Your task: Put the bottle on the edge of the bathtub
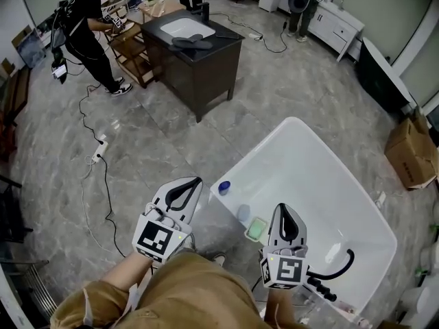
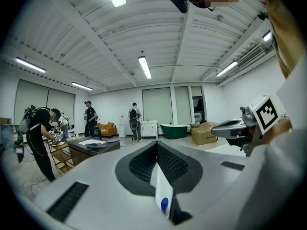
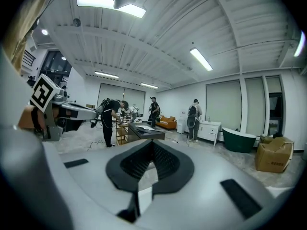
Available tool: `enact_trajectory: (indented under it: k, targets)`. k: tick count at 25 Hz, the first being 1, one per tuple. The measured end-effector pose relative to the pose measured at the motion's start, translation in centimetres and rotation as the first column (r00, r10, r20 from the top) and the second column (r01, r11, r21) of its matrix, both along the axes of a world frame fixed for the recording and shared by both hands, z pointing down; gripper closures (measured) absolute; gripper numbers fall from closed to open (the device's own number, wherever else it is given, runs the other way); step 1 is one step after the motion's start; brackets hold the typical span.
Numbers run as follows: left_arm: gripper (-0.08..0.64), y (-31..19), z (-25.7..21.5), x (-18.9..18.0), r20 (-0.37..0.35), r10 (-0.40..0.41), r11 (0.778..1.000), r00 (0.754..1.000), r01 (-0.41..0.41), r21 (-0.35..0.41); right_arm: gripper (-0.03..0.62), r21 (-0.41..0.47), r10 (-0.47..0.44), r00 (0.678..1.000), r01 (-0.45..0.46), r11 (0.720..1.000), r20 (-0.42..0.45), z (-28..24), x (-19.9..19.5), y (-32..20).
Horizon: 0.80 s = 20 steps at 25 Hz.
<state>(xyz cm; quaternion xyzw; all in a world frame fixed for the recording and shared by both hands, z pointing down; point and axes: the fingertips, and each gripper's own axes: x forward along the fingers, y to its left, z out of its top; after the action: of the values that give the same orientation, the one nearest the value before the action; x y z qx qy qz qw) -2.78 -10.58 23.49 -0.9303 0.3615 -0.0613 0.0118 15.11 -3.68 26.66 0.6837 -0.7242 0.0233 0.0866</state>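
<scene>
Head view: your left gripper (image 1: 195, 182) has its jaws pressed together with nothing between them. Left gripper view confirms it, pads meeting along the whole line. Right gripper (image 1: 282, 209) is the same: jaws together and empty, per right gripper view.

The bottle (image 1: 223, 188) is small, with a blue cap (image 2: 164, 205). It stands upright on the near-left corner of the bathtub (image 1: 250, 153) rim. Neither gripper touches it. Your left jaw tip sits just left of it in head view; height above the rim can't be judged. In left gripper view only the cap shows, low in the slit under the closed jaws.

A green square item (image 1: 256, 229) lies further along the same rim, between the bottle and your right gripper. A black hose (image 1: 337, 269) lies inside the tub at the near end.

Beyond, a dark vanity (image 1: 199, 70) with a white basin stands on the grey floor, and a person (image 1: 84, 29) in black bends beside it. A cardboard box (image 1: 410, 155) is at the right edge.
</scene>
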Motion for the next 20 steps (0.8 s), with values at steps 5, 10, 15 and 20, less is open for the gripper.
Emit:
enact_trajectory:
  k: [5,10,15,20]
  targets:
    - [0.552,0.9,-1.9,-2.5,-0.035,-0.064,0.998,0.997,0.065,0.013,0.588,0.004,0.009,1.0,-0.009,1.0,-0.002,-0.5,0.8,0.2]
    - [0.552,2.0,-2.9,-4.6,-0.052,-0.094,0.993,0.994,0.097,0.064,0.588,0.006,0.023,1.0,-0.023,1.0,-0.012,-1.2,1.4,0.9]
    - [0.552,2.7,-2.4,-5.4,-0.065,-0.108,0.993,0.992,0.11,0.036,0.588,0.009,0.019,1.0,-0.019,1.0,-0.018,-2.2,1.1,0.9]
    - [0.552,2.9,-2.6,-5.6,-0.079,-0.095,0.994,0.992,0.099,0.048,0.588,0.009,0.029,0.999,-0.029,1.0,-0.019,-2.5,1.0,1.1]
